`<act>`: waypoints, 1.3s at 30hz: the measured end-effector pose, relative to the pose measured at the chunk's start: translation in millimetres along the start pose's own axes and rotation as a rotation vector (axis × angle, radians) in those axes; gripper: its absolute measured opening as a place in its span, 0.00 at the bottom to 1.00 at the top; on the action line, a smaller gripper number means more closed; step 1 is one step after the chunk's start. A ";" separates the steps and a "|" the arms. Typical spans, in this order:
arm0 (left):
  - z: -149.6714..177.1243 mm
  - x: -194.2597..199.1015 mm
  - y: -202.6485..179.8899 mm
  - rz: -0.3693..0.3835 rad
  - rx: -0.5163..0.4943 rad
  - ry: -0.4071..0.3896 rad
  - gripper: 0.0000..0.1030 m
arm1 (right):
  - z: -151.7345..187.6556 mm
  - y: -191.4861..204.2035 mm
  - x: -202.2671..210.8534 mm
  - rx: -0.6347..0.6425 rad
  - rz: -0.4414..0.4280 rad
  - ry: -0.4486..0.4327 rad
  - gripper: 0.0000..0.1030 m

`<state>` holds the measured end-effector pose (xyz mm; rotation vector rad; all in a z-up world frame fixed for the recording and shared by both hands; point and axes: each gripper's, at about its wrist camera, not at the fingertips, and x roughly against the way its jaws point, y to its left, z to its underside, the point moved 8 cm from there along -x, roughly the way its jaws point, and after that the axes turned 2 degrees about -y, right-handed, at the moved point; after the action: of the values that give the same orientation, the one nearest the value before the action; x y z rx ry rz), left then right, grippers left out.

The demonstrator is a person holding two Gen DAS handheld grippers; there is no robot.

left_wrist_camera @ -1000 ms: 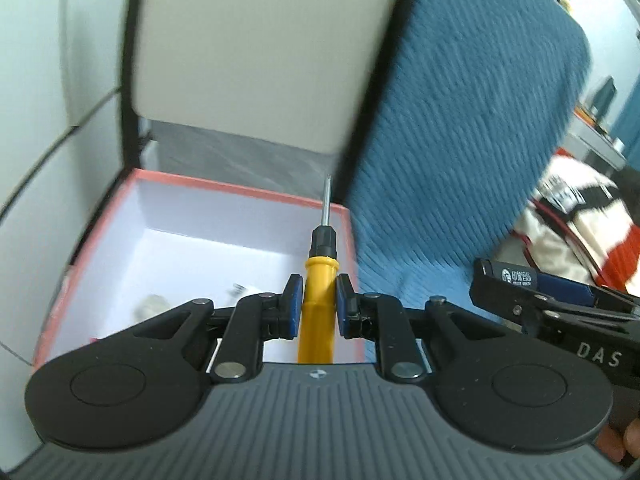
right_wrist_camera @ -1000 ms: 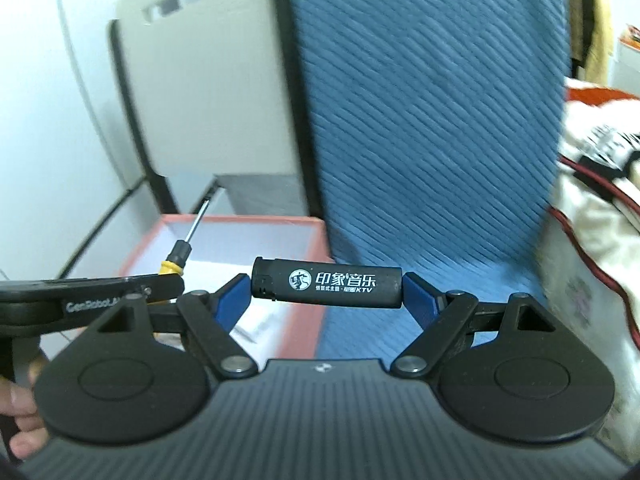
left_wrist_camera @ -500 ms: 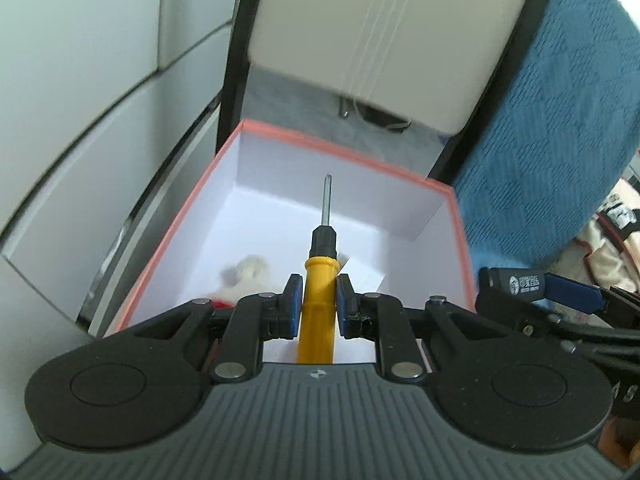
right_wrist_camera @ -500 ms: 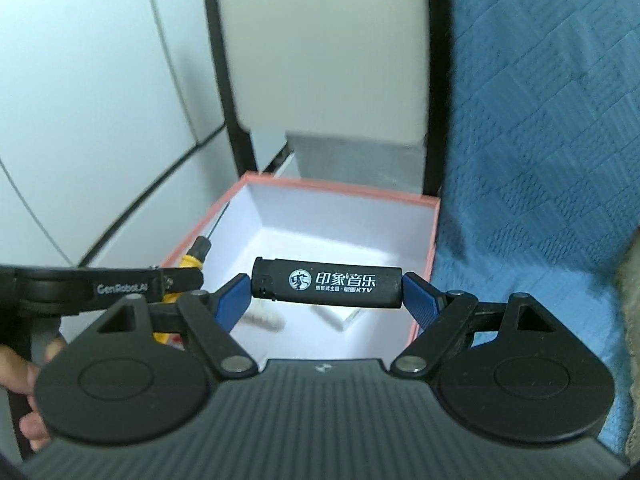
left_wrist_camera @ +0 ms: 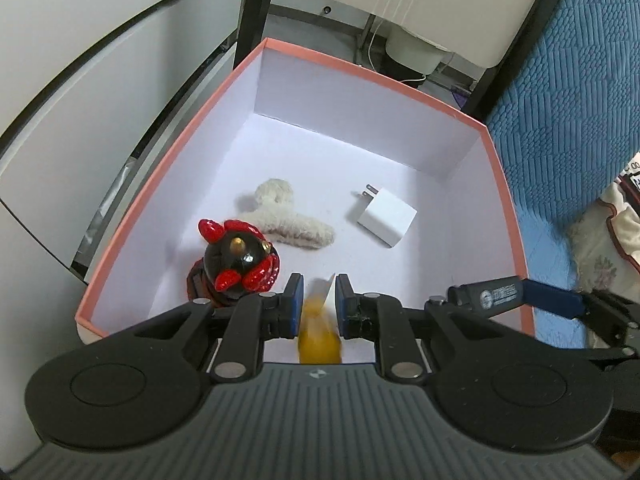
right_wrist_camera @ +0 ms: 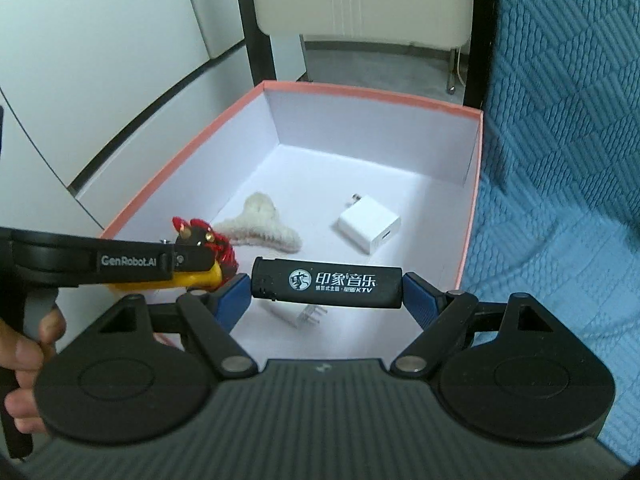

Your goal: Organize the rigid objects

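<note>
A pink-rimmed box [left_wrist_camera: 360, 68] with a white inside stands below both grippers; it also shows in the right wrist view [right_wrist_camera: 360, 90]. My left gripper [left_wrist_camera: 317, 305] hangs over its near edge with its jaws slightly apart, and the yellow screwdriver [left_wrist_camera: 318, 332] is a blur between and below them. In the right wrist view the left gripper [right_wrist_camera: 188, 266] has the yellow handle [right_wrist_camera: 200, 280] under it. My right gripper [right_wrist_camera: 326, 286] is shut on a black lighter [right_wrist_camera: 326, 282] with white print, held crosswise above the box's near right side.
In the box lie a red and black figurine [left_wrist_camera: 236, 258], a fluffy cream hair claw [left_wrist_camera: 288, 218], a white charger plug [left_wrist_camera: 386, 216] and a small clear comb-like piece [right_wrist_camera: 302, 314]. A blue quilted cover [right_wrist_camera: 560, 160] lies right of the box. White cabinets stand on the left.
Both grippers have tipped downward over the box, so its floor and contents show. The left jaws have parted and the screwdriver has slipped down, blurred. The lighter stays gripped.
</note>
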<state>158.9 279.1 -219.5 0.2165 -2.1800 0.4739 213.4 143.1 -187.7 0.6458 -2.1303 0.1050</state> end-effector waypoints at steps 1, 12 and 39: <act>-0.2 -0.7 -0.5 -0.001 -0.001 0.001 0.19 | 1.5 0.0 0.1 0.001 -0.002 0.004 0.82; -7.6 28.1 -2.2 -0.014 0.025 -0.047 0.20 | -9.0 -9.1 24.6 -0.025 -0.008 -0.049 0.87; 21.4 153.6 -61.1 -0.006 -0.012 -0.281 0.50 | -16.8 -17.0 152.3 0.019 -0.037 -0.307 0.87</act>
<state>69.6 216.6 -93.4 0.2982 -2.4546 0.4479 161.4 71.2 -61.5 0.7506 -2.4121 0.0054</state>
